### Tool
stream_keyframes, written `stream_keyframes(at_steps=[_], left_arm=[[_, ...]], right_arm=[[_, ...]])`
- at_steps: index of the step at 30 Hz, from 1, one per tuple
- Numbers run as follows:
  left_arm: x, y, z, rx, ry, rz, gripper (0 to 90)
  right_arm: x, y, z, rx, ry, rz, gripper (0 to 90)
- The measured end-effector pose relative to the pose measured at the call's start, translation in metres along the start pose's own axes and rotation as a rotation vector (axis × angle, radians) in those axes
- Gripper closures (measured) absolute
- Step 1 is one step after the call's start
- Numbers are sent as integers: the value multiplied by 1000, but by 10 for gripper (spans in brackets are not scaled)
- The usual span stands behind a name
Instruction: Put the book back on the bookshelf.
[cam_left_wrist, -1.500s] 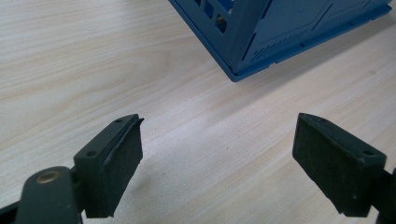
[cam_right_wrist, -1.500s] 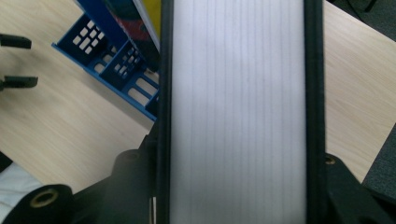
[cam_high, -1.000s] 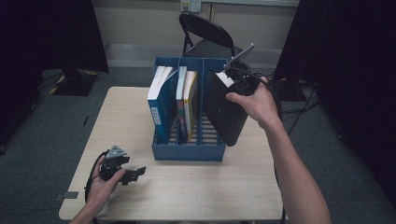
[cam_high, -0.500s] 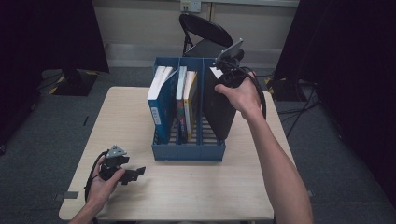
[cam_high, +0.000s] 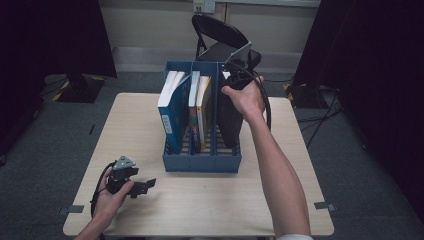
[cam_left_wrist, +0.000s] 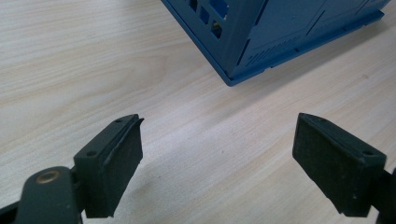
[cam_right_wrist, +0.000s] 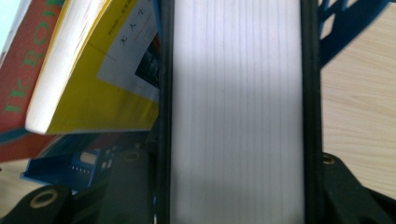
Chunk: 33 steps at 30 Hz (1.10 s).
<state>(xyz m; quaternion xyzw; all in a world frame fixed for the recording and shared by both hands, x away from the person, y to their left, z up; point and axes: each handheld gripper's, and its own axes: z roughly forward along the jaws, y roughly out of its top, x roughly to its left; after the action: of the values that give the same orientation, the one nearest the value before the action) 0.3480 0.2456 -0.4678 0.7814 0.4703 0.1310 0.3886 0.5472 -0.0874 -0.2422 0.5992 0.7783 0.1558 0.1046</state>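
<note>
The right gripper (cam_high: 235, 67) clamps a thick black book (cam_high: 229, 120), one jaw on each cover, the white page edge (cam_right_wrist: 236, 112) running straight up between them in the right gripper view. A second ago that book hung tilted over the table's right side, its lower corner outside the blue rack (cam_high: 202, 162). Half a second ago it had swung closer to upright over the rack's right-hand slot. Now it stands nearly vertical inside that slot, directly below the gripper, with its bottom edge down among the rack's slats. The grip itself has not changed over that time; the jaws are as far apart as the book is thick.

Just beside the held book, on its left in the right gripper view, a yellow book (cam_right_wrist: 93, 93) leans in the middle slot, with a red one (cam_right_wrist: 18, 74) beyond it. A blue book (cam_high: 172, 110) fills the far slot.

The left gripper (cam_high: 142, 186) has stayed put on the table (cam_high: 280, 200), well apart from the rack. Its jaws stand wide with bare wood between them, and the rack's corner (cam_left_wrist: 243, 56) lies ahead of them.

I judge the insertion nearly done: the book seems seated or close to it, so what remains is a short lowering, then letting go. The risk is the book tipping toward the yellow one once released.
</note>
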Motion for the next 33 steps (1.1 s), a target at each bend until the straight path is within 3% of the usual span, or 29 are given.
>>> stream_keyframes(at_steps=[5, 13, 20, 23, 33], left_arm=[[1, 0, 2, 16, 0, -2, 158], [1, 0, 3, 18, -2, -2, 158], [2, 0, 4, 36, 9, 0, 158], [3, 0, 4, 36, 8, -6, 159], [2, 0, 5, 40, 3, 1, 159]], right_arm=[[5, 3, 14, -9, -26, 22, 536], [4, 2, 32, -28, -26, 72, 536], [10, -3, 50, -36, -51, 65, 536], [8, -4, 53, -42, -41, 85, 536], [12, -15, 64, -55, -53, 67, 531]])
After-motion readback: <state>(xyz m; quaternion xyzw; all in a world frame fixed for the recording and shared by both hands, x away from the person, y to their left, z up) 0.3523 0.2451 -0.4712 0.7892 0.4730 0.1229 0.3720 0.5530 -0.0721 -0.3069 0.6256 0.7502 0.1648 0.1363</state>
